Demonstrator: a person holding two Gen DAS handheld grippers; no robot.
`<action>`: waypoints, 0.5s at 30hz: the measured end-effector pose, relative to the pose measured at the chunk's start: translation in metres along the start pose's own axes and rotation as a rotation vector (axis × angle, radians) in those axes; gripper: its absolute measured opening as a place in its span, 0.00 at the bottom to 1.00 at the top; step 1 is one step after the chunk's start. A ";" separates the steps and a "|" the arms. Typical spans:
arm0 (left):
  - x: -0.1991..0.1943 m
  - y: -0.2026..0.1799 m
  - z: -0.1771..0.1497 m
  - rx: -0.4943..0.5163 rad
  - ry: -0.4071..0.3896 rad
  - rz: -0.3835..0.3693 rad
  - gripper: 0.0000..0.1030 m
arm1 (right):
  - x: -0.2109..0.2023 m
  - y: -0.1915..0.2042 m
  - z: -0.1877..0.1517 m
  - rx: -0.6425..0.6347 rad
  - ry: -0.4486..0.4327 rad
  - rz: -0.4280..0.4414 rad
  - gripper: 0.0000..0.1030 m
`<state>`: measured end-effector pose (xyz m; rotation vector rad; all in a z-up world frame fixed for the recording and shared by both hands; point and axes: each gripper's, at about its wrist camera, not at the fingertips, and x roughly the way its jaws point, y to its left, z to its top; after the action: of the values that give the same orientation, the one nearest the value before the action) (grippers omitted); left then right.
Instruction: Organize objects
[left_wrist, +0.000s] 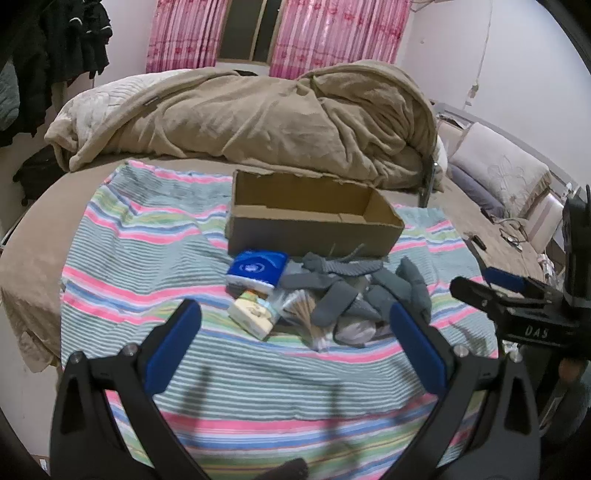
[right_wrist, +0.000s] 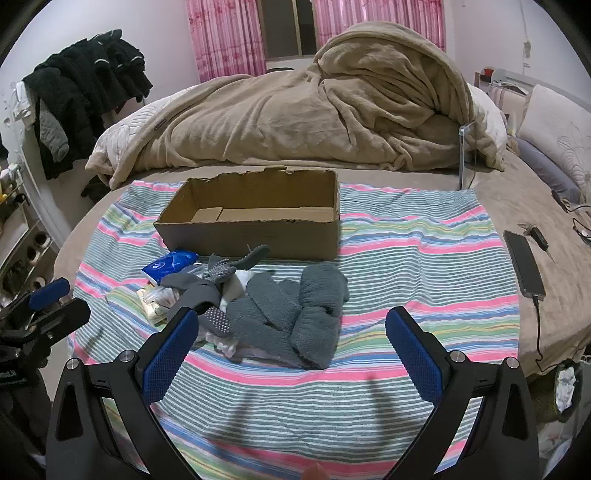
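An empty cardboard box (left_wrist: 314, 216) (right_wrist: 255, 221) stands on a striped blanket (left_wrist: 155, 251) (right_wrist: 413, 266). In front of it lies a heap: a blue tissue pack (left_wrist: 256, 267) (right_wrist: 170, 264), a yellow packet (left_wrist: 253, 314), a clear bag of cotton swabs (left_wrist: 301, 308) and grey socks and gloves (left_wrist: 354, 295) (right_wrist: 295, 314). My left gripper (left_wrist: 295, 339) hovers open just short of the heap. My right gripper (right_wrist: 291, 343) is open too, its left finger over the edge of the grey gloves. Each gripper shows in the other's view, the right gripper (left_wrist: 517, 295) at the right edge and the left gripper (right_wrist: 40, 314) at the left edge.
A rumpled tan duvet (left_wrist: 258, 118) (right_wrist: 314, 110) fills the bed behind the box. A phone (right_wrist: 524, 262) on a cable lies at the right of the blanket, pillows (right_wrist: 554, 129) beyond it. Dark clothes (right_wrist: 85, 85) hang at the left. A metal post (right_wrist: 461, 158) stands behind the blanket.
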<state>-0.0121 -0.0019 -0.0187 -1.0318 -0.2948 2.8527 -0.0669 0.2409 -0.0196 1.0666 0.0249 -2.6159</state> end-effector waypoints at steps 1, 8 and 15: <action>0.000 0.000 0.000 -0.002 0.000 0.000 0.99 | 0.000 0.000 0.000 -0.001 -0.001 0.001 1.00; -0.002 0.001 0.000 -0.005 -0.004 0.002 0.99 | -0.001 0.003 0.000 -0.006 -0.006 0.002 1.00; -0.002 0.001 -0.002 -0.004 -0.003 0.003 0.99 | -0.002 0.003 0.000 -0.008 -0.007 0.002 1.00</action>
<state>-0.0095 -0.0027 -0.0189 -1.0297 -0.2996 2.8572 -0.0647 0.2381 -0.0182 1.0539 0.0324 -2.6154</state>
